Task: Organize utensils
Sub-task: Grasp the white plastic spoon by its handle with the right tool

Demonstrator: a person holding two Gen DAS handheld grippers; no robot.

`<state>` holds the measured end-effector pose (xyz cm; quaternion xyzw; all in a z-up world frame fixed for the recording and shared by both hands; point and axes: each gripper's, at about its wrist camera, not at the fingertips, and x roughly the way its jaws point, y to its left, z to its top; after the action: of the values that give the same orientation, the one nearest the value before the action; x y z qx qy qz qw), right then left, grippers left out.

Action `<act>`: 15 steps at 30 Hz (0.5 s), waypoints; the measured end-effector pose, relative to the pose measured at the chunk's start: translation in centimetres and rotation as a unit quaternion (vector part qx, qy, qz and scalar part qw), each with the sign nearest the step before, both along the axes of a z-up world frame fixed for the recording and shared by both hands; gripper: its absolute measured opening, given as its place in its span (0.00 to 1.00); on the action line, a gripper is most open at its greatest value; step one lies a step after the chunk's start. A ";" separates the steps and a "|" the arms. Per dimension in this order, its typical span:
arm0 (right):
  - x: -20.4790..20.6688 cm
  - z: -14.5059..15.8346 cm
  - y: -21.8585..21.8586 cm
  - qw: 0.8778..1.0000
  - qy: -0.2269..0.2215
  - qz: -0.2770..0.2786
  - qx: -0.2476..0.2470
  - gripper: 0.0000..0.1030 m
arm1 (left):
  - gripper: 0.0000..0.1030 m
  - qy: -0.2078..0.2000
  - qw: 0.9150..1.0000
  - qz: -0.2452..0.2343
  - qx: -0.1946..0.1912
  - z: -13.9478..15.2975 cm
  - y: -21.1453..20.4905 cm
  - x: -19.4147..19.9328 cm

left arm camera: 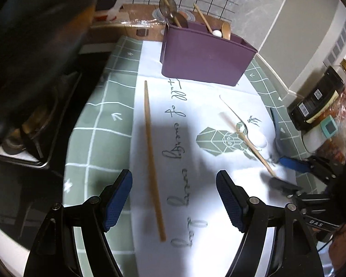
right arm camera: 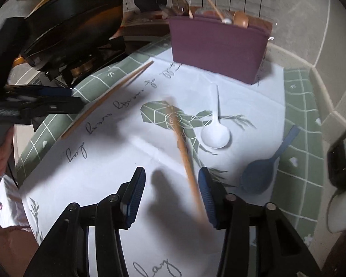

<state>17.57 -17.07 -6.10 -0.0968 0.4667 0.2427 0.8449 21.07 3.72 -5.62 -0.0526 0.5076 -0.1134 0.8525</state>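
Note:
A purple utensil holder (left arm camera: 203, 55) (right arm camera: 219, 48) stands at the back of the cloth with several utensils in it. My left gripper (left arm camera: 174, 198) (right arm camera: 67, 99) is open, and a wooden chopstick (left arm camera: 153, 161) (right arm camera: 108, 99) lies on the cloth between its fingers, untouched. My right gripper (right arm camera: 170, 198) (left arm camera: 286, 174) is open around the near end of a second chopstick (right arm camera: 184, 147) (left arm camera: 246, 143); it runs close by the right-hand finger, and the other pad is well clear of it. A white spoon (right arm camera: 215, 133) (left arm camera: 258, 138) and a blue spoon (right arm camera: 260, 173) (left arm camera: 275, 124) lie to the right.
A black pan (right arm camera: 76, 18) sits on a stove (left arm camera: 34, 138) at the left edge. A dark bottle (left arm camera: 318, 99) (right arm camera: 343, 157) and a white container (left arm camera: 316, 138) stand at the right. A cardboard box (left arm camera: 138, 23) and tiled wall are behind the holder.

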 end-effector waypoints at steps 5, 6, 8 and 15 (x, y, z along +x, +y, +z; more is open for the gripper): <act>1.7 1.5 -2.1 0.997 -0.036 -0.063 -0.020 0.40 | 0.73 0.014 1.000 0.011 -0.007 -1.1 -0.1 1.5; 2.5 1.6 -2.7 0.997 -0.028 -0.078 -0.008 0.37 | 0.73 0.013 1.000 0.007 -0.007 -1.2 -0.1 1.6; 3.9 1.6 -3.2 0.995 -0.012 -0.094 0.015 0.34 | 0.73 0.012 1.000 0.003 0.001 -1.4 -0.2 1.8; 10.5 0.2 0.7 0.996 0.003 -0.092 -0.013 0.17 | 0.73 0.017 0.999 0.008 -0.026 -1.3 1.5 2.6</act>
<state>28.02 -16.37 -5.86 -0.0639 0.4791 0.1581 0.8610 23.66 5.17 -6.91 -0.0812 0.5181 -0.1189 0.8431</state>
